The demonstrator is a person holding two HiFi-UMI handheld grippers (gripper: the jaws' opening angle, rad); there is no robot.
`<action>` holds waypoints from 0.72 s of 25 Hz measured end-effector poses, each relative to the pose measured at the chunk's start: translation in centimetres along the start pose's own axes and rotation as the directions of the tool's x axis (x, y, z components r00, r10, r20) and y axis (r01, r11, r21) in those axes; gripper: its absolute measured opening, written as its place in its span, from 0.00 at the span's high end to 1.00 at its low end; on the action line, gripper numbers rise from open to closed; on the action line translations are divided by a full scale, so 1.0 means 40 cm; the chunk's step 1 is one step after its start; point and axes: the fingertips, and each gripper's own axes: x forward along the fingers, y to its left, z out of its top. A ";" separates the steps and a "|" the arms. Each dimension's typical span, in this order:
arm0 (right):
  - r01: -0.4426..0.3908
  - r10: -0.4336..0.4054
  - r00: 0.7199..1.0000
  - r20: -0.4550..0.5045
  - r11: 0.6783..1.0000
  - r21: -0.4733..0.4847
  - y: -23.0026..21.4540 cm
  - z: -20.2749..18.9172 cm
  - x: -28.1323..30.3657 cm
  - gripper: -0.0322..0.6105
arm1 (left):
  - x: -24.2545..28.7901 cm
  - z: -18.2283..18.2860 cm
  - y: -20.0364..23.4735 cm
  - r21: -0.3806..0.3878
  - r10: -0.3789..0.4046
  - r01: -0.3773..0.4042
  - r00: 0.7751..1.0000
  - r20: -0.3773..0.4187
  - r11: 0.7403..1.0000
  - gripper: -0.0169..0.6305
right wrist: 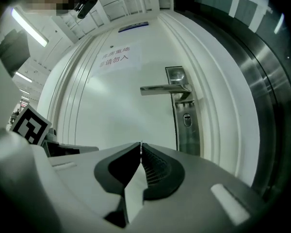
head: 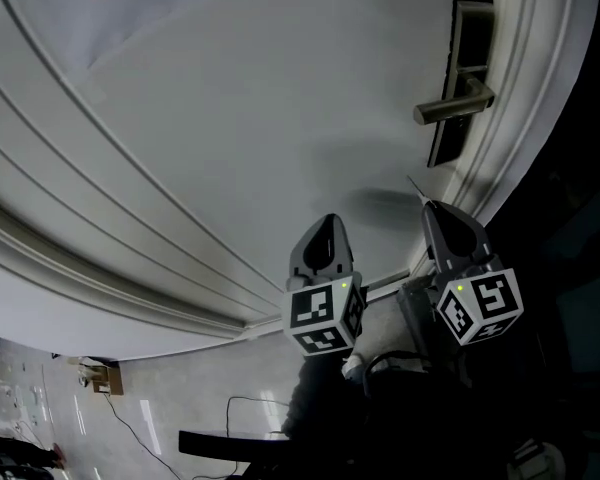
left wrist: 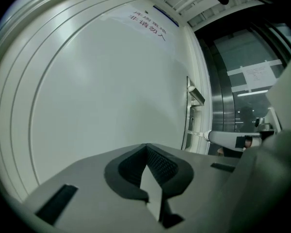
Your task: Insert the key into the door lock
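A white door (head: 230, 118) fills the head view, with a metal lock plate (head: 460, 78) and lever handle (head: 450, 106) at the upper right. In the right gripper view the keyhole (right wrist: 187, 120) sits on the plate below the handle (right wrist: 165, 88). My right gripper (head: 435, 211) is shut on a thin key (head: 417, 188) whose tip pokes out toward the door, a short way below the lock plate. The key shows edge-on at the jaw tips (right wrist: 141, 145). My left gripper (head: 326, 224) hangs beside it to the left, shut with nothing in it, facing the bare door panel.
A paper sign with red print (right wrist: 114, 57) is stuck on the door above handle height. The moulded door frame (head: 520, 118) and dark glass with metal strips (right wrist: 262, 106) lie to the right. A cable (head: 140, 428) and a small box (head: 102, 376) lie on the floor.
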 end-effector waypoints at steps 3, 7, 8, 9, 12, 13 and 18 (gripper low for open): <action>0.003 -0.003 1.000 0.003 0.998 -0.064 -0.016 0.014 0.007 0.93 | 0.027 0.025 -0.013 0.033 -0.025 0.024 1.000 0.011 0.999 0.97; 0.037 -0.035 0.999 0.014 0.982 -0.185 -0.053 0.042 0.014 0.93 | 0.067 0.040 -0.047 0.067 -0.077 0.076 0.997 0.012 0.995 0.97; 0.050 -0.048 0.999 0.015 0.973 -0.227 -0.064 0.050 0.015 0.93 | 0.075 0.040 -0.056 0.070 -0.089 0.089 0.996 0.008 0.994 0.97; 0.063 -0.061 0.998 0.016 0.960 -0.272 -0.075 0.058 0.015 0.93 | 0.081 0.040 -0.065 0.069 -0.102 0.101 0.995 0.005 0.992 0.97; 0.100 -0.101 0.995 0.018 0.906 -0.412 -0.113 0.082 0.014 0.93 | 0.096 0.036 -0.090 0.058 -0.131 0.131 0.991 0.000 0.990 0.97; 0.110 -0.115 0.993 0.017 0.882 -0.458 -0.126 0.088 0.014 0.93 | 0.100 0.032 -0.096 0.052 -0.137 0.137 0.991 -0.003 0.989 0.97; 0.145 -0.193 0.981 0.009 0.708 -0.691 -0.186 0.109 0.019 0.93 | 0.107 0.011 -0.115 0.039 -0.158 0.158 0.987 -0.022 0.987 0.97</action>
